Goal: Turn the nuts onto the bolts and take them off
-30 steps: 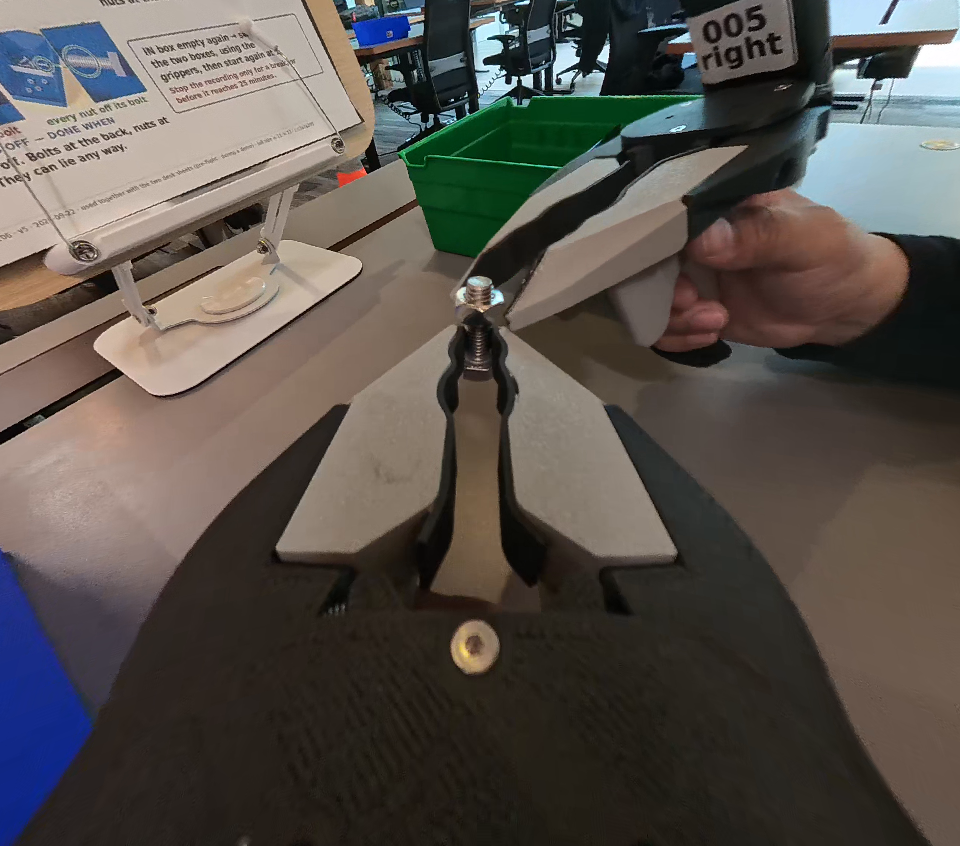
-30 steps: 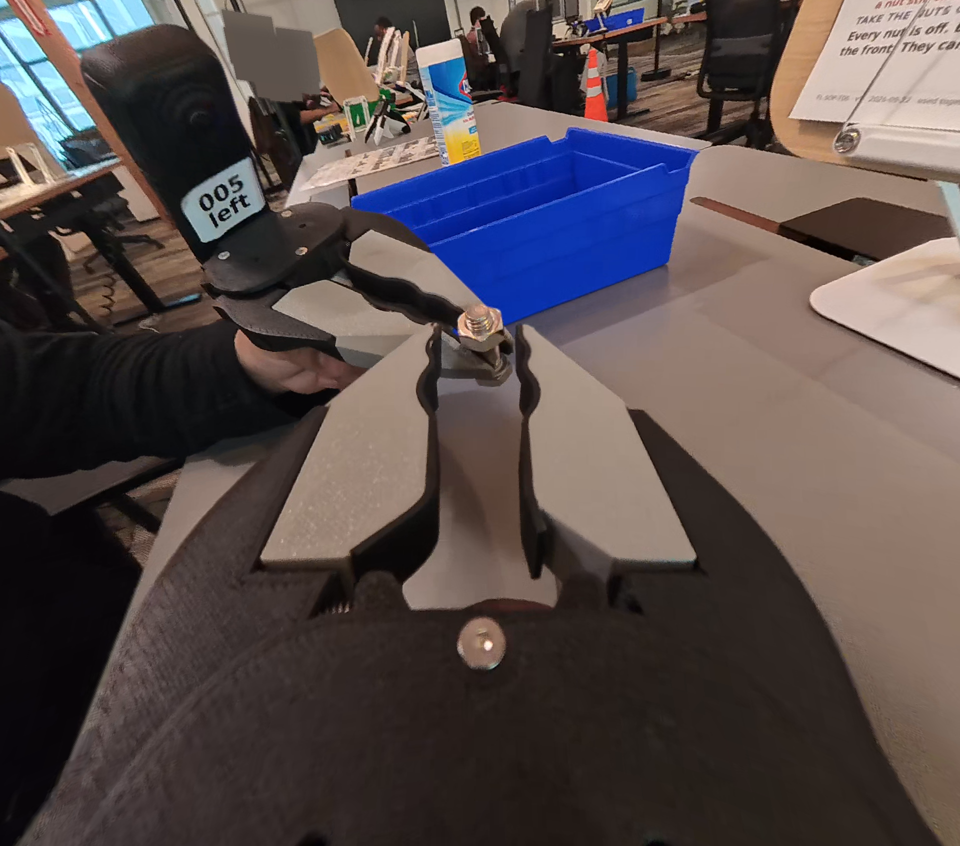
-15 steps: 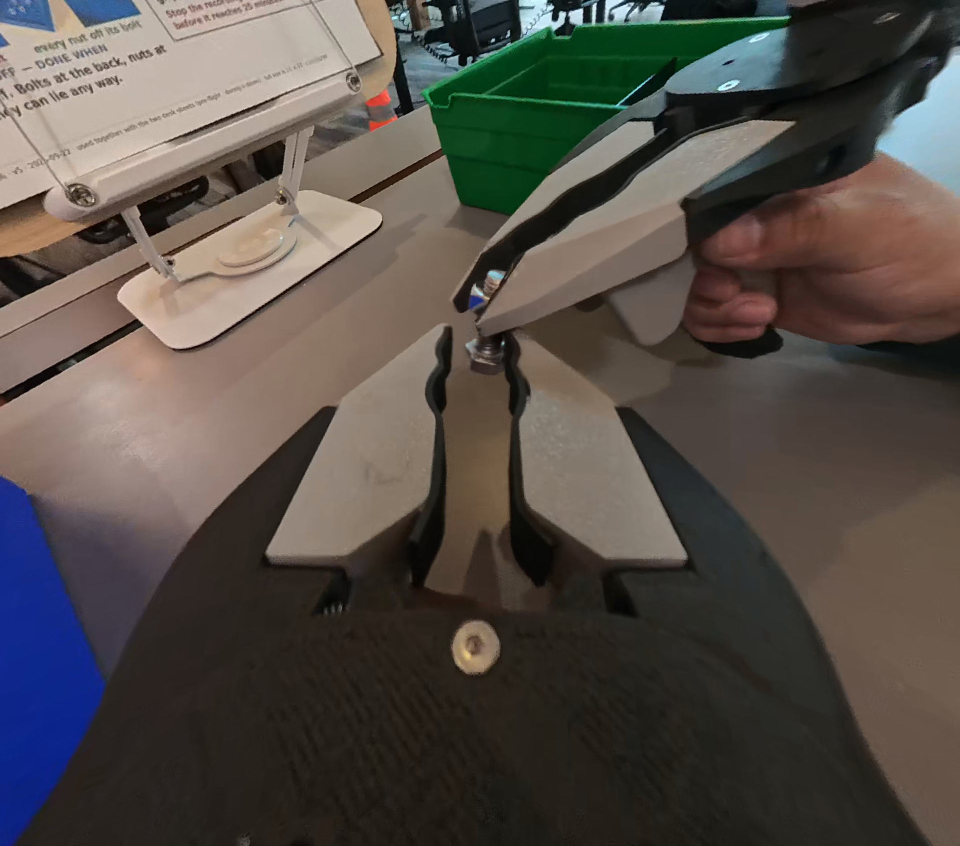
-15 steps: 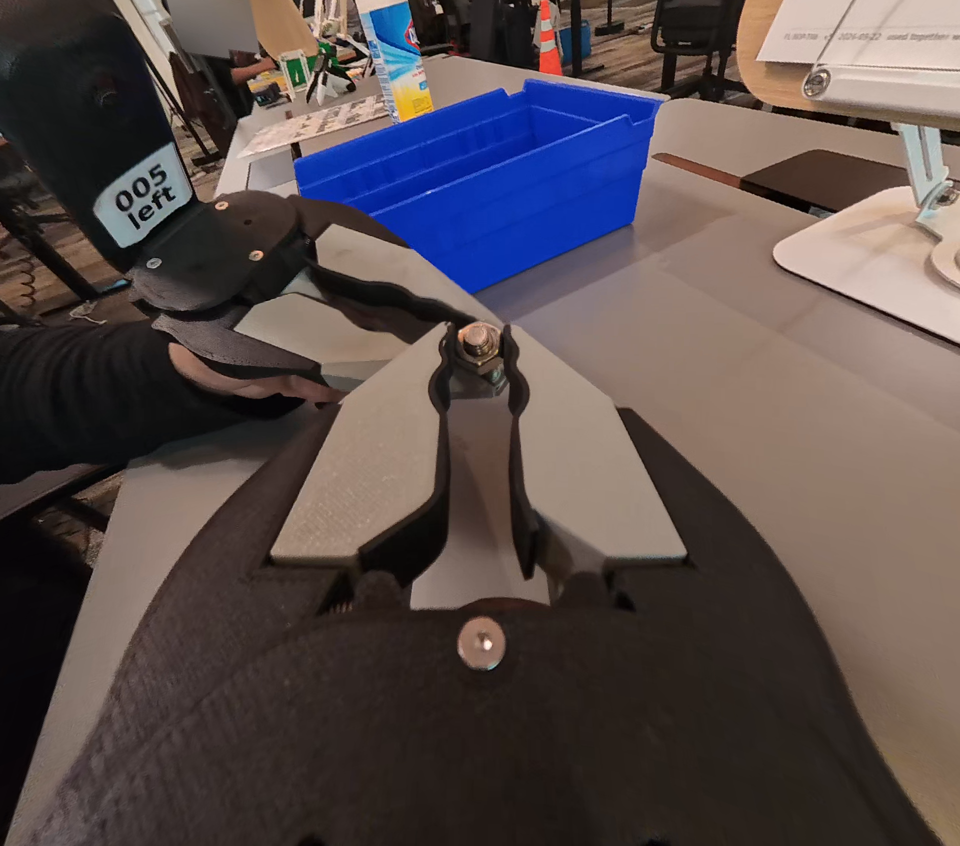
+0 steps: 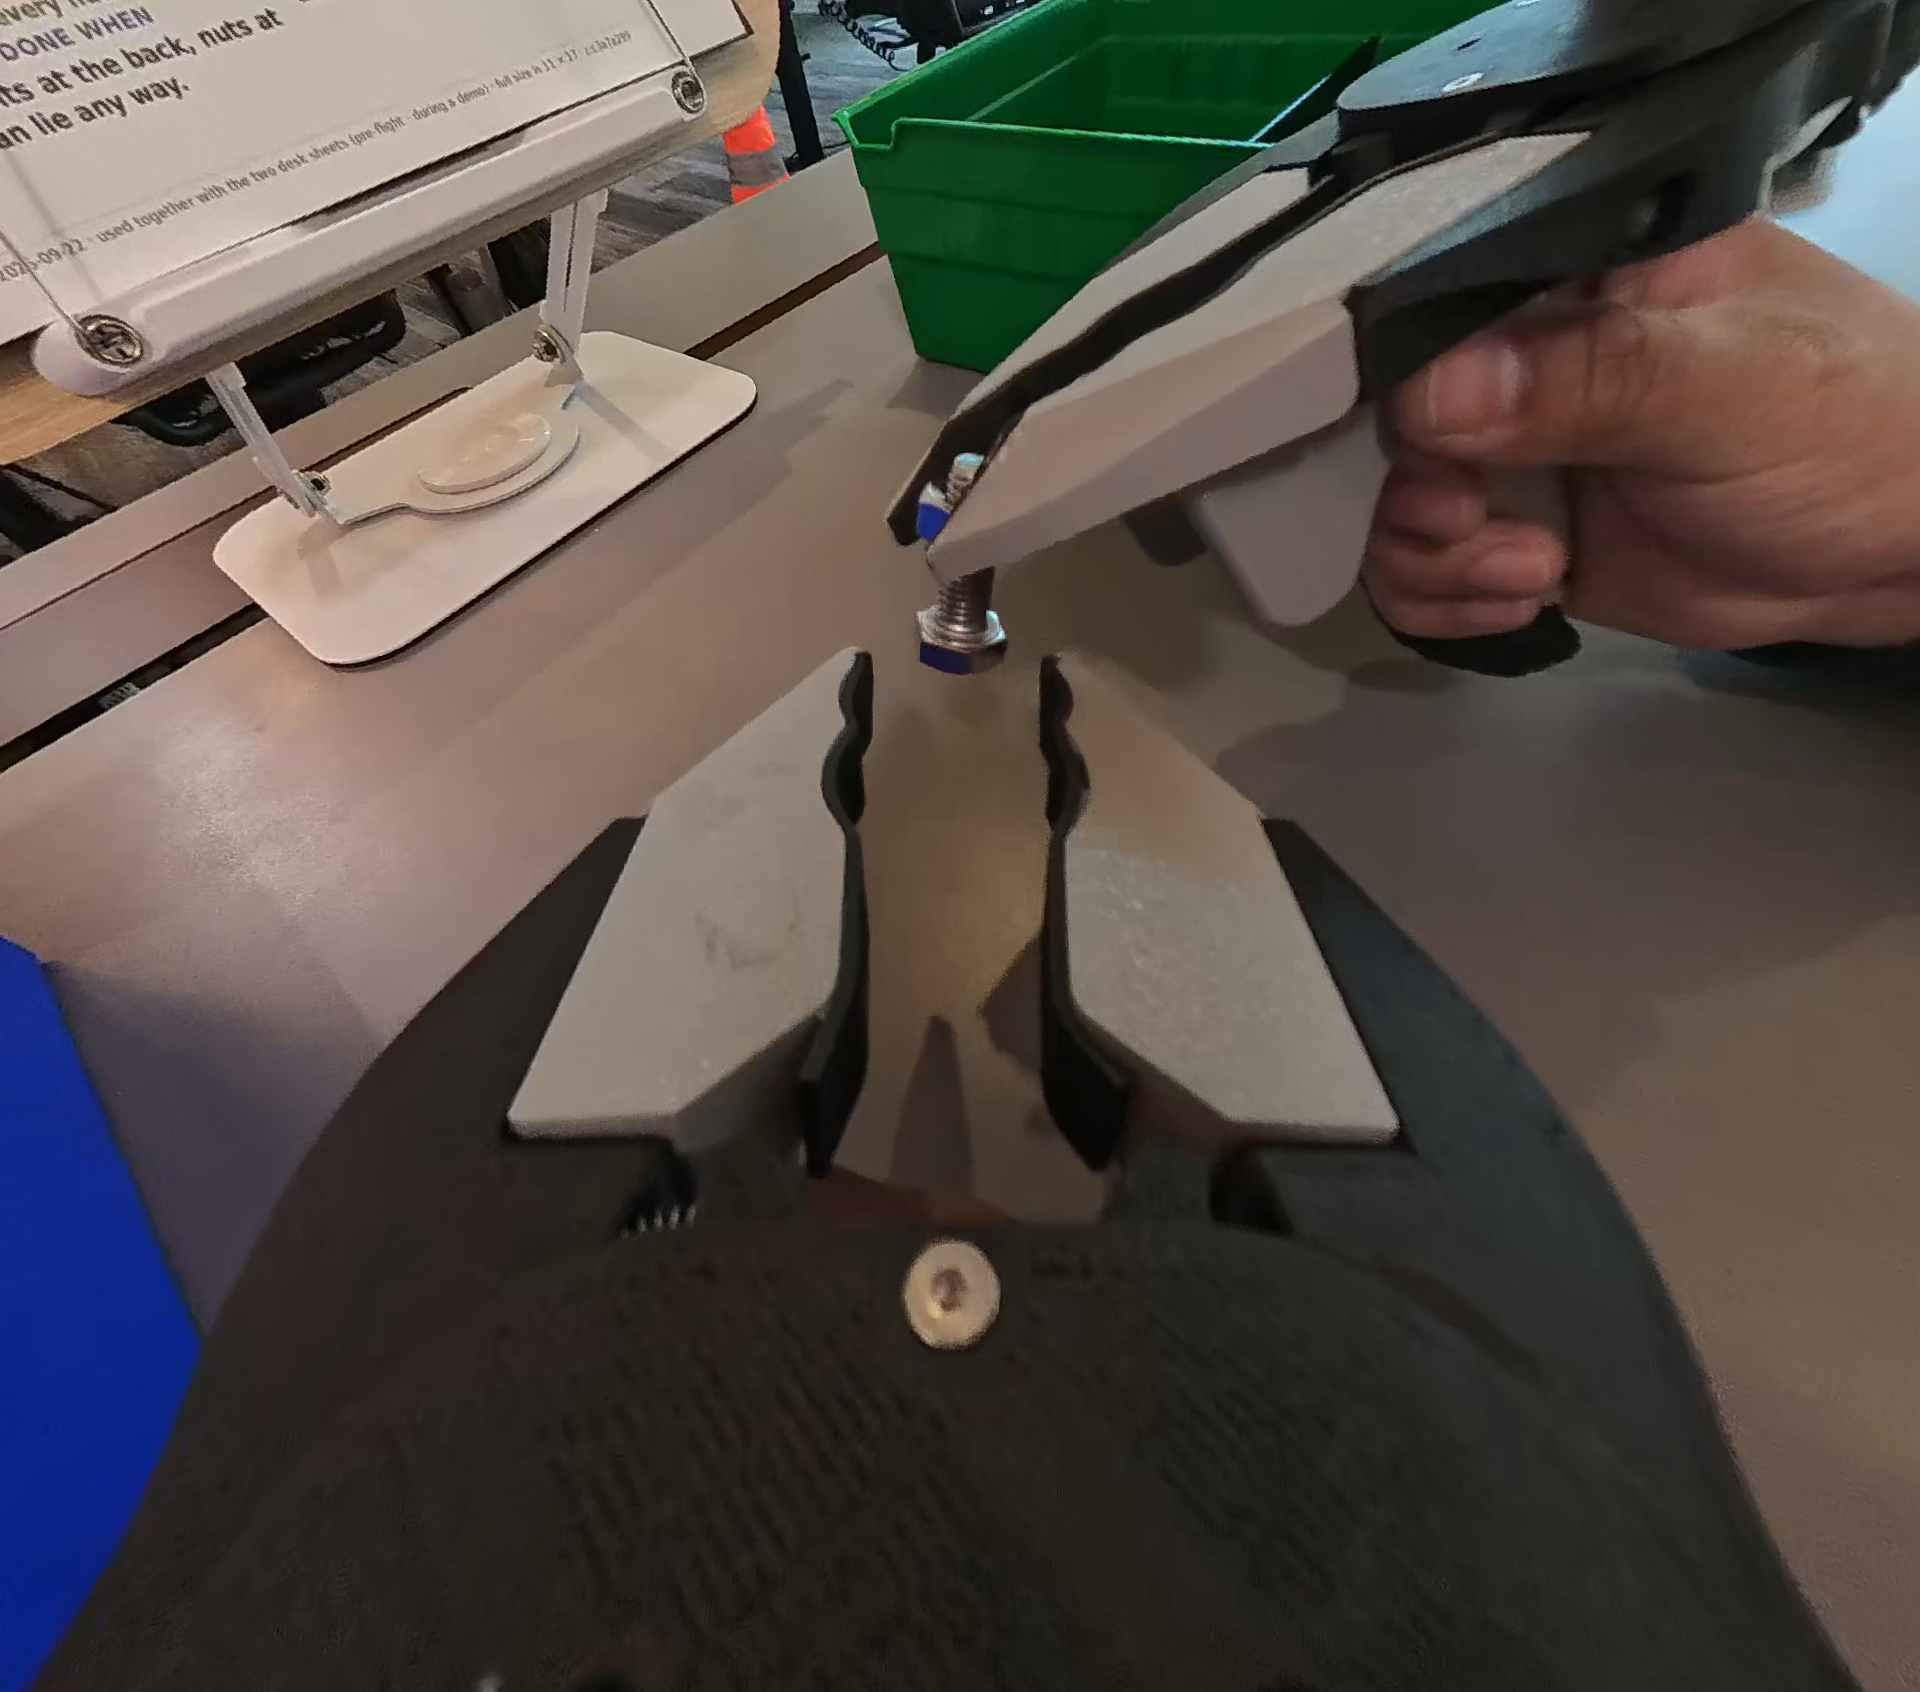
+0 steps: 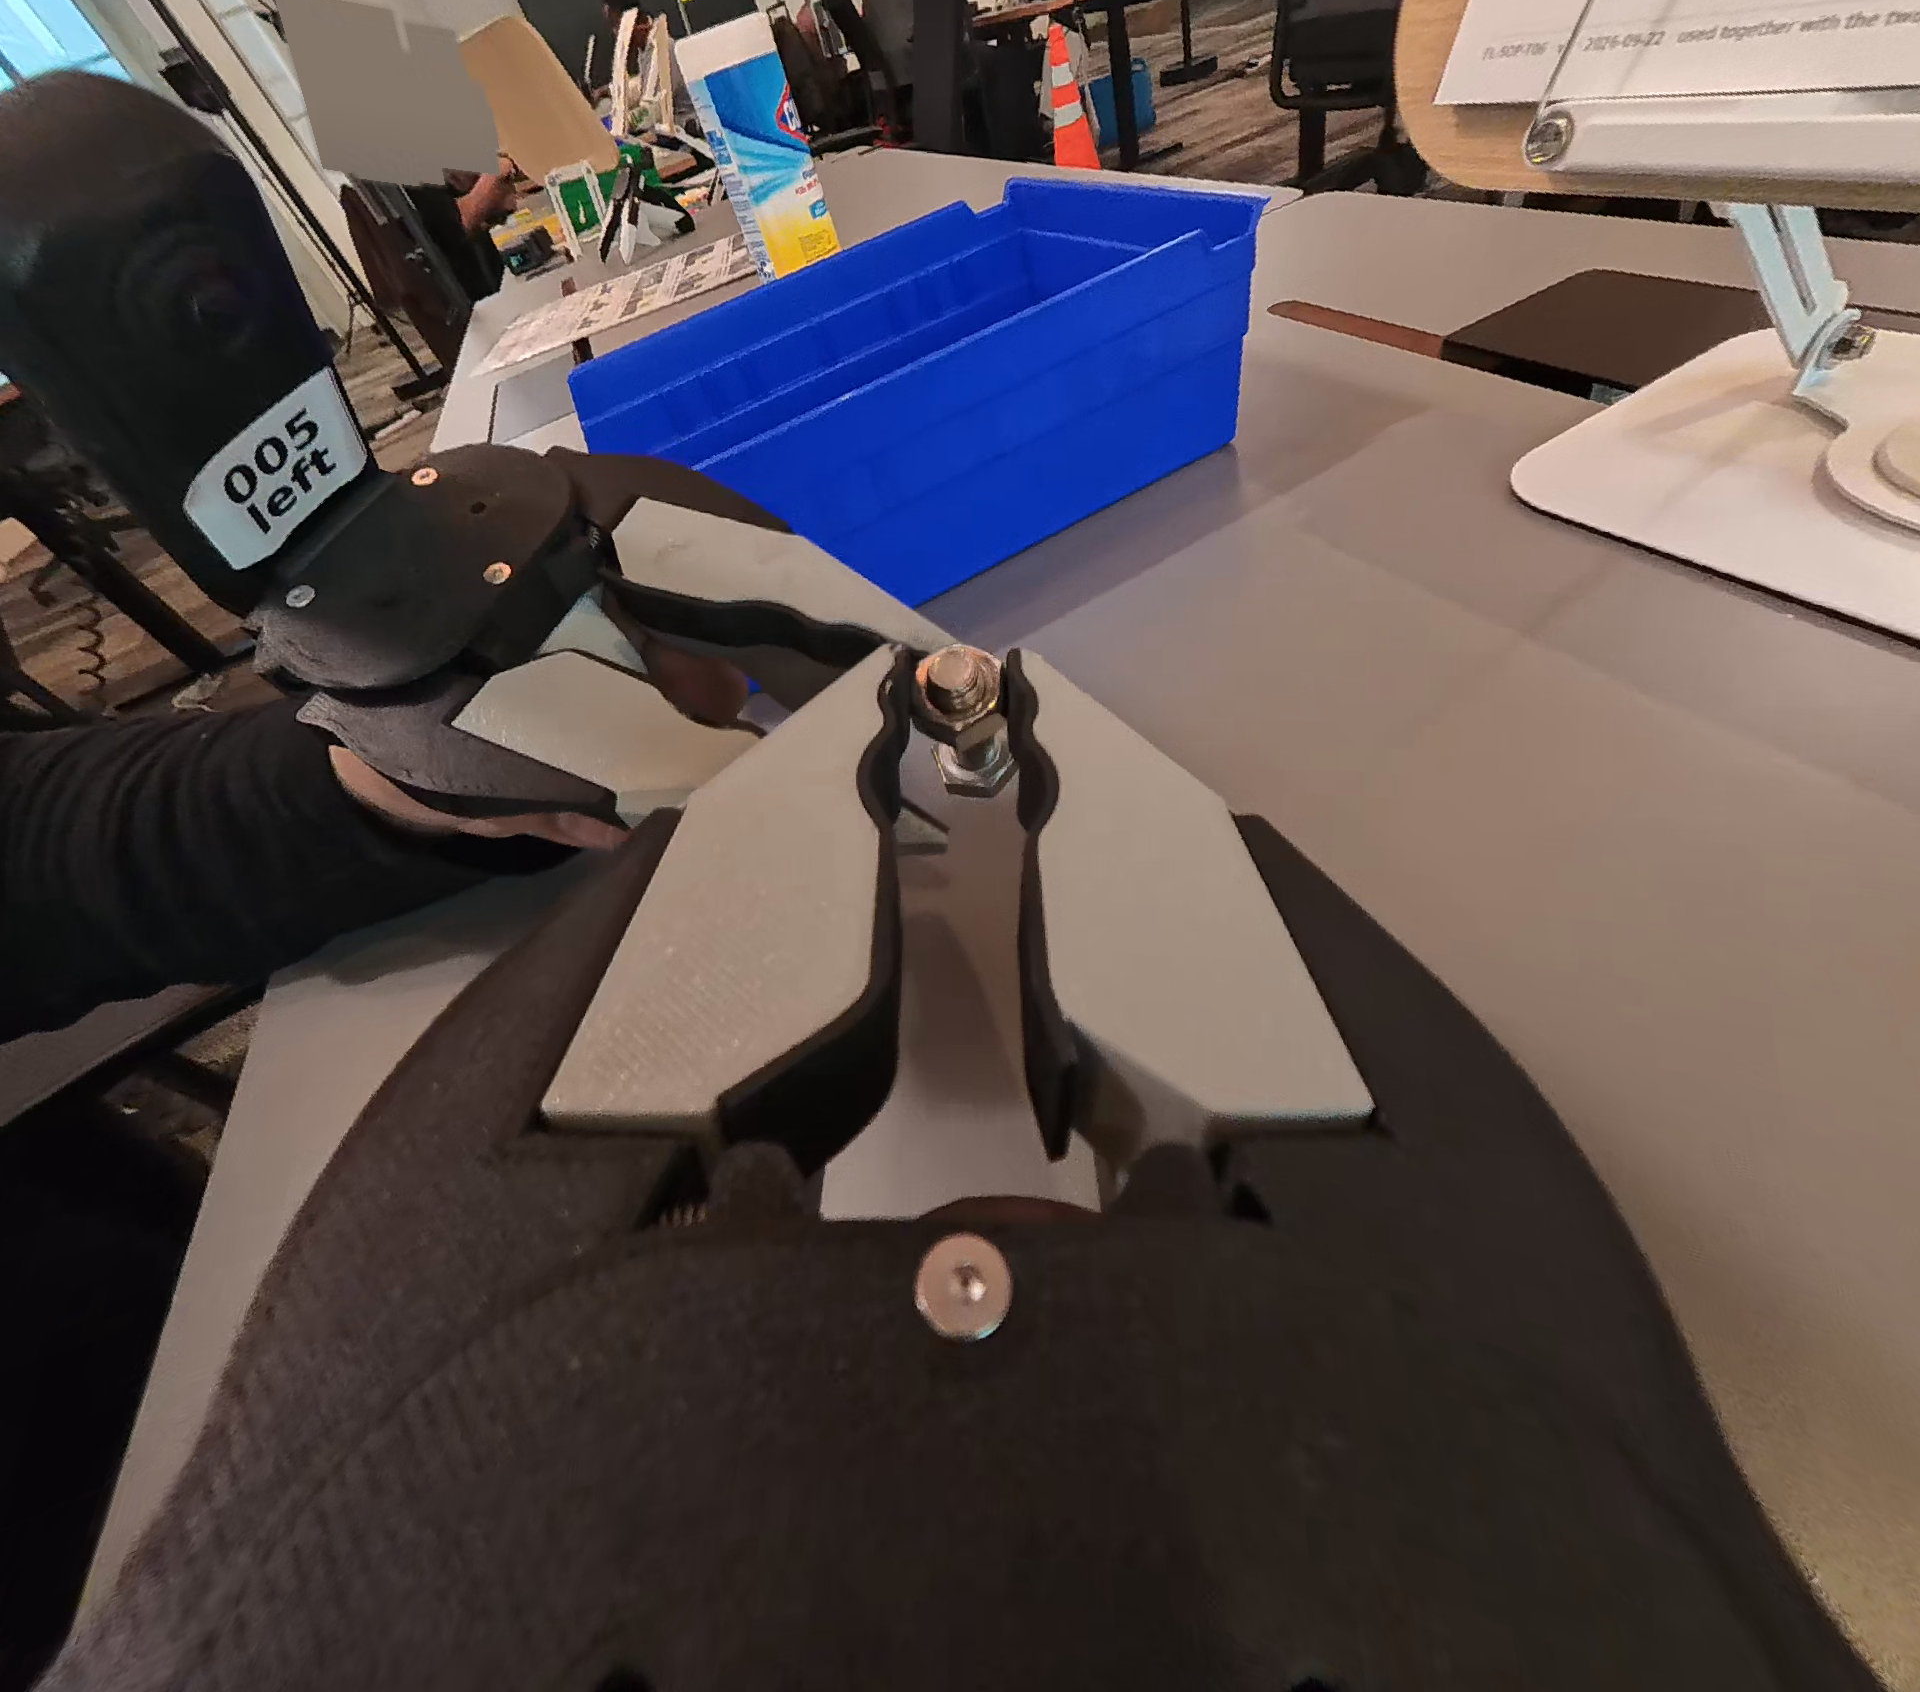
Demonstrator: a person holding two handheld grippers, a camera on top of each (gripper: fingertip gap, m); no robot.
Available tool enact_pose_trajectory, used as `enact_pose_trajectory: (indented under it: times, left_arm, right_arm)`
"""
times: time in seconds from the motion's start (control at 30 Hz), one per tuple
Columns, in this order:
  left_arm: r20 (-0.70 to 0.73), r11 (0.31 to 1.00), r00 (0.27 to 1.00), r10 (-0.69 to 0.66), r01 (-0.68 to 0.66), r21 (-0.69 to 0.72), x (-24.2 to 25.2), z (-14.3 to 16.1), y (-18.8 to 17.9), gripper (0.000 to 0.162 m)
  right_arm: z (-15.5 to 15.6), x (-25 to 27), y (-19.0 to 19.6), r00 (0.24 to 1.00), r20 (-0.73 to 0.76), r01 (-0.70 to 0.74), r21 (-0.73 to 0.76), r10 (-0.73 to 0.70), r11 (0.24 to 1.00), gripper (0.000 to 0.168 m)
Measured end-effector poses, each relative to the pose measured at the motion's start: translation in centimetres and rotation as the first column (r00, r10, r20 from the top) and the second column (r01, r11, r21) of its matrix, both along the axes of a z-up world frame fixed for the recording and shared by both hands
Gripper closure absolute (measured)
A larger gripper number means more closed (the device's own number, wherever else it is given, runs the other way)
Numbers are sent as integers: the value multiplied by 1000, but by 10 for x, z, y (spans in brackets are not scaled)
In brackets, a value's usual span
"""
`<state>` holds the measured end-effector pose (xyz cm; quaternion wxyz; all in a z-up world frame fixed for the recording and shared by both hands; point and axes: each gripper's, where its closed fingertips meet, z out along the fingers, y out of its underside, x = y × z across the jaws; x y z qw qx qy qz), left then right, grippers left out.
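Observation:
A steel bolt with a nut threaded near its end hangs upright above the grey table. My right gripper is shut on the nut, and the bolt head shows just below its fingers. In the left wrist view the right gripper comes in from the right, held by a hand, with the bolt head hanging free under it. My left gripper is open and empty, its fingertips just short of the bolt head on either side.
A green bin stands behind the right gripper. A blue bin stands at the left, behind the left gripper. A white document stand with an instruction sheet sits at the table's back. A wipes canister stands beyond the blue bin.
My left gripper, shut on the bolt a second ago, has opened and let it go. My right gripper closed on the nut and now carries bolt and nut alone.

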<state>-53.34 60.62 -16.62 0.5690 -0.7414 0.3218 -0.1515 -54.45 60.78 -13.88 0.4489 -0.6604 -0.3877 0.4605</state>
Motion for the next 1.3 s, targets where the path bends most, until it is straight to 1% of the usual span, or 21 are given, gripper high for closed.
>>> enact_pose_trajectory:
  times: [0.27,0.47,0.53,0.6,0.7,0.8,1.0,1.1,1.2,1.3]
  left_arm:
    - [-15,999,1000,-19,19,-35,4,-9,-1,129]
    - [56,997,997,-46,50,-66,8,-5,-4,129]
    - [62,997,997,-35,39,-61,6,-4,-3,132]
    - [73,998,997,-38,42,-54,6,-2,-3,138]
    - [73,998,996,-42,45,-49,7,-1,-4,140]
    - [72,997,996,-57,60,-41,9,-1,-6,147]
    - [71,997,995,-73,76,-28,10,1,-8,148]
    - [56,998,997,-62,64,-29,9,-1,-6,148]
    - [18,999,999,-43,43,-17,8,-5,-4,145]
    - [-5,999,999,-32,32,5,9,-5,-3,145]
  right_arm:
    - [7,-1,-5,999,-34,-20,1,20,1000,153]
    - [10,-7,-15,997,-41,-64,16,65,998,153]
    - [10,-8,-18,996,-45,-73,14,74,997,153]
    - [11,-9,-20,995,-50,-81,7,82,997,153]
    - [9,-11,-21,996,-36,-81,14,81,997,153]
    - [10,-13,-26,993,-40,-106,15,107,994,153]
    - [12,-12,-28,992,-38,-121,32,122,992,153]
    - [11,-12,-26,994,-32,-102,29,103,994,153]
    - [9,-10,-18,999,-19,-40,18,40,999,154]
    - [10,-10,-14,999,-43,-7,-22,6,1000,154]
